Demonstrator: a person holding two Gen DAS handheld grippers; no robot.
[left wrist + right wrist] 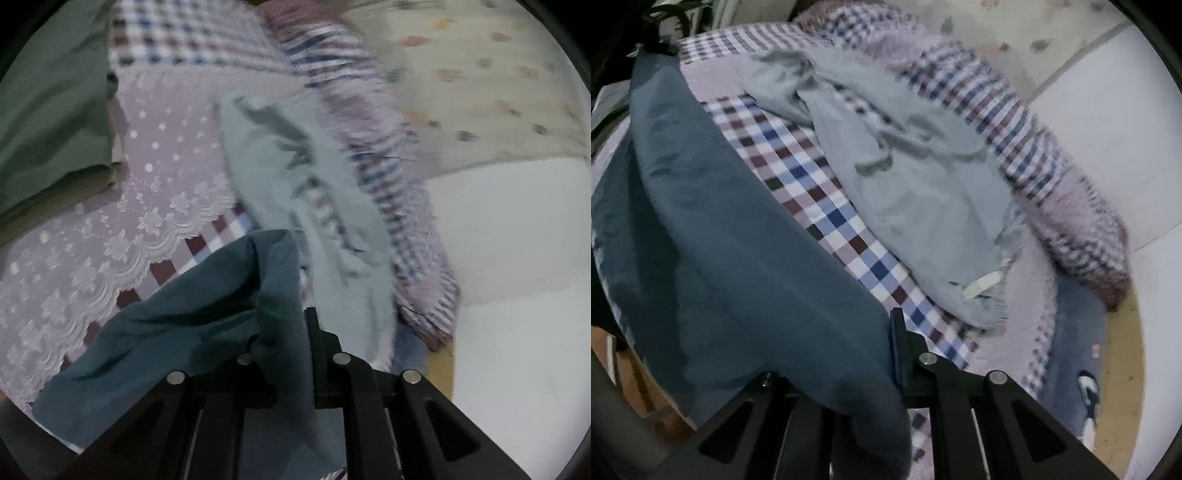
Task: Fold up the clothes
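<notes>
A dark teal-blue garment (pixel 177 332) hangs from my left gripper (pixel 291 321), which is shut on a bunched edge of it; the cloth hides the left finger. In the right wrist view the same teal-blue garment (pixel 738 240) stretches up and left from my right gripper (pixel 882 325), shut on it too, with only the right finger (pixel 899 332) showing. Crumpled on the bed beyond both grippers lies a pale grey-blue garment (pixel 295 177) (pixel 905 177).
The bed has a checked cover (pixel 812 192) with a pink lace overlay (pixel 110 240). A rolled checked quilt (pixel 1015 122) lies along its far side. A green cloth (pixel 48 110) sits at the left. A blue rug (pixel 1071 332) and a shoe (pixel 1089 398) are on the floor.
</notes>
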